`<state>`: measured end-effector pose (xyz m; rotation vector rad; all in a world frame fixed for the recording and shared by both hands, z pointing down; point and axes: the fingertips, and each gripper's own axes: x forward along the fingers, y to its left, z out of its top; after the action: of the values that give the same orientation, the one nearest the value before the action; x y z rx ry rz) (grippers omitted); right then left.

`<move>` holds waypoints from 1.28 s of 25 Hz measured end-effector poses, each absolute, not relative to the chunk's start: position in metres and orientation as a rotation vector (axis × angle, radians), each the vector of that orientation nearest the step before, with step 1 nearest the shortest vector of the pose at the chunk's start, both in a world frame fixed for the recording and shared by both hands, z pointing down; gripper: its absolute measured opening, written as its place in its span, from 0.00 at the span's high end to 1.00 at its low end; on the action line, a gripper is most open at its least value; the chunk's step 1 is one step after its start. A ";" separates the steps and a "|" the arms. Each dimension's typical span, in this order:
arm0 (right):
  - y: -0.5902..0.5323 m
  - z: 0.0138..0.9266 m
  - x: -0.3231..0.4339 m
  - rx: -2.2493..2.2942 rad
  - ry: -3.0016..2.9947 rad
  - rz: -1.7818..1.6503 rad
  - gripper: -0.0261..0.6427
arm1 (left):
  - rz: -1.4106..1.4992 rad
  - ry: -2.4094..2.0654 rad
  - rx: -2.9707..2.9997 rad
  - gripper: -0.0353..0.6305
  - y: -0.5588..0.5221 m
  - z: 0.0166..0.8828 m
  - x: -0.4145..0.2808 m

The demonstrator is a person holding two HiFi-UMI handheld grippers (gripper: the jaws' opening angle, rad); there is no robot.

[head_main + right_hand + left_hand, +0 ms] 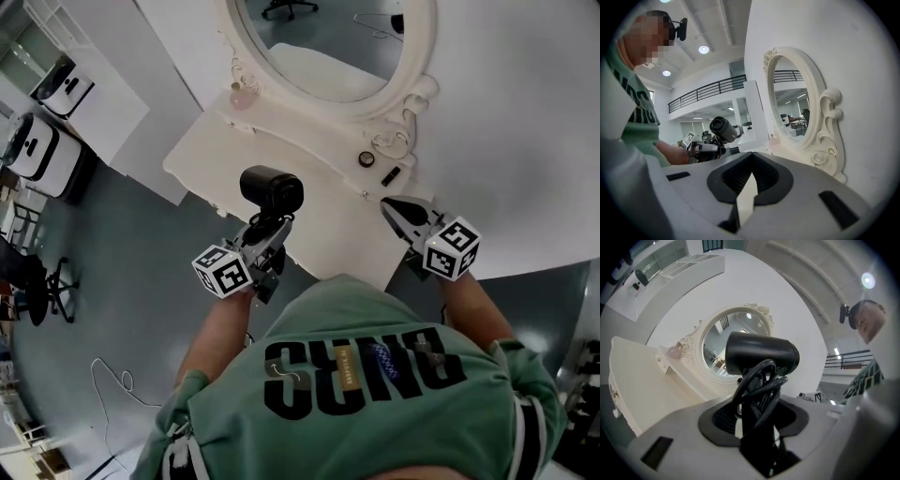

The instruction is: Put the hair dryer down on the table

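While the person in the green shirt (356, 375) is standing at the white worktop (309, 150), things are showing thus:

Hair dryer (272, 189): black, being carried upright in the air with its barrel on top, hanging over the worktop's near edge and not resting on it.
Cord (757, 385): looping round the hair dryer's handle and running down between the jaws.
Left tool (265, 239): clenching on the hair dryer's handle, pointing about level toward the mirror.
Right tool (401, 211): jaws pressing together at the tips and gripping nothing, hovering over the worktop's right end, well apart from the hair dryer.
Mirror (328, 47): oval in a white carved frame, standing at the back of the worktop.
Small items: a round dark piece (367, 158) and a black block (391, 174) are lying near the mirror's base.
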<state>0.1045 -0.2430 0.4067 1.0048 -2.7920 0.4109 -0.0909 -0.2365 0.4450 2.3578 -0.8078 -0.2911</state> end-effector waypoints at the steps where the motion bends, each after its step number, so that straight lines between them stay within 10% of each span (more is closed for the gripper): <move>1: -0.246 0.407 0.110 0.969 -2.800 0.400 0.97 | -0.290 -0.848 2.357 0.66 -0.239 0.445 -0.085; 32: -0.407 0.522 -0.037 0.833 -2.724 0.290 0.97 | 0.397 -1.102 2.311 0.66 -0.437 0.622 -0.186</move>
<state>-0.0366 -0.4066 0.5218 0.8334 -2.7237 0.2899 -0.1863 -0.4370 0.6224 2.3113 -1.1024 0.3967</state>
